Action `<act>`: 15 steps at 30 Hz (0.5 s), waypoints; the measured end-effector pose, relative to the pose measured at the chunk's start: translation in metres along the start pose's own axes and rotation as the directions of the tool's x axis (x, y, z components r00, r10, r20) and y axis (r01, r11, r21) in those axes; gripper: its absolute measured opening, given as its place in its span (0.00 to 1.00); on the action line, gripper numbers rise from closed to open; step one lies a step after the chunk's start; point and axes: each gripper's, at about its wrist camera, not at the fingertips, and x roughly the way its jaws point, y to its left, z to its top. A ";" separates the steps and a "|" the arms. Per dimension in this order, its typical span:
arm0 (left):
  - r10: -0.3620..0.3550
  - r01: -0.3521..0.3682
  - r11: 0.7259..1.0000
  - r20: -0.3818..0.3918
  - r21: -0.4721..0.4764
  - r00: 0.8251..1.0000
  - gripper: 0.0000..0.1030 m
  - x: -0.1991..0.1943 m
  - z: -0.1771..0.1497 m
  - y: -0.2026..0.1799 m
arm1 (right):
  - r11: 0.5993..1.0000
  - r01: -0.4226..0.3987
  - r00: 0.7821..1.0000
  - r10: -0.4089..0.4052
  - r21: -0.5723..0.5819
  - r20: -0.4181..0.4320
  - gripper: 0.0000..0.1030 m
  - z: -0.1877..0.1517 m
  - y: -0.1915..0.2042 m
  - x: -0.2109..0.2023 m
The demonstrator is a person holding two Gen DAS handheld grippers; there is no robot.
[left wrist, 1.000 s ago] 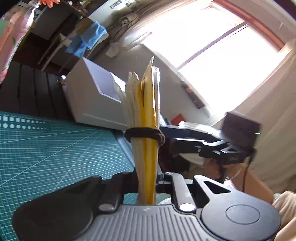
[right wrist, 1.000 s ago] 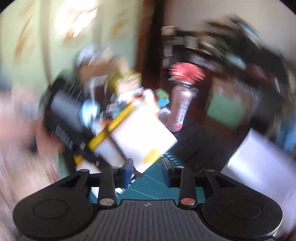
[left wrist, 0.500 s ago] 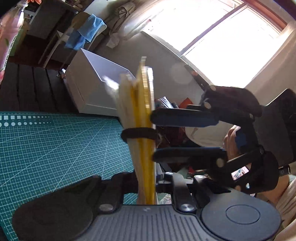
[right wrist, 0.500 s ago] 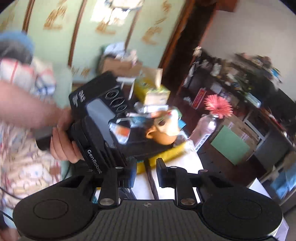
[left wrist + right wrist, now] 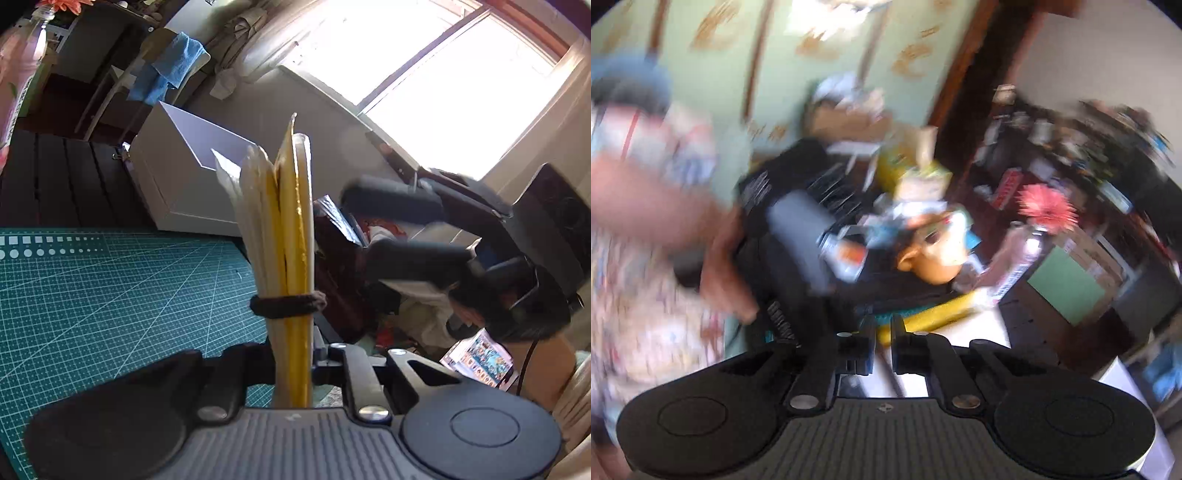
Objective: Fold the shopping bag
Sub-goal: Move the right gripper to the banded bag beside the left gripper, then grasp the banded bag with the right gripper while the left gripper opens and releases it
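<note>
Beyond green mat (image 5: 92,288), white open-topped box (image 5: 177,184)

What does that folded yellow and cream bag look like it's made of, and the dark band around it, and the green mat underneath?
Folded bag: probably thin plastic or coated paper; its yellow layers shine. Dark band: looks like matte, fuzzy fabric or elastic, cinching the bundle. Green mat: likely a vinyl or rubber cutting mat, matte, with a printed white grid.
</note>
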 end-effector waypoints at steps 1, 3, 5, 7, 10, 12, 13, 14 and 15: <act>-0.025 0.025 1.000 0.010 -0.019 1.000 0.13 -0.002 0.001 0.002 | 0.996 0.021 0.999 -0.025 0.088 0.039 0.47 -0.005 -0.009 -0.008; -0.084 0.086 0.995 0.034 -0.055 0.996 0.13 -0.006 0.002 0.005 | 0.949 0.045 0.992 -0.079 0.313 0.098 0.52 -0.026 -0.029 -0.024; -0.126 0.130 0.989 0.051 -0.077 0.991 0.13 -0.008 0.002 0.007 | 0.876 0.023 0.985 -0.102 0.482 0.138 0.53 -0.051 -0.044 -0.033; -0.205 0.213 0.971 0.082 -0.109 0.975 0.13 -0.012 0.002 0.011 | 0.767 -0.041 0.976 -0.105 0.640 0.189 0.53 -0.080 -0.058 -0.039; -0.292 0.305 0.944 0.110 -0.126 0.950 0.13 -0.016 0.003 0.012 | 0.561 -0.246 0.947 -0.035 0.791 0.319 0.53 -0.121 -0.075 -0.035; -0.315 0.328 0.936 0.115 -0.127 0.942 0.13 -0.017 0.003 0.012 | 0.478 -0.356 0.917 0.012 0.803 0.399 0.53 -0.135 -0.077 -0.028; -0.328 0.341 0.931 0.115 -0.127 0.938 0.13 -0.017 0.003 0.012 | 0.437 -0.411 0.897 0.040 0.800 0.439 0.53 -0.139 -0.077 -0.023; -0.340 0.353 0.927 0.114 -0.127 0.933 0.15 -0.017 0.003 0.012 | 0.420 -0.440 0.886 0.059 0.794 0.459 0.53 -0.141 -0.077 -0.020; -0.351 0.364 0.923 0.112 -0.127 0.930 0.16 -0.017 0.003 0.012 | 0.406 -0.472 0.872 0.084 0.783 0.482 0.53 -0.141 -0.077 -0.016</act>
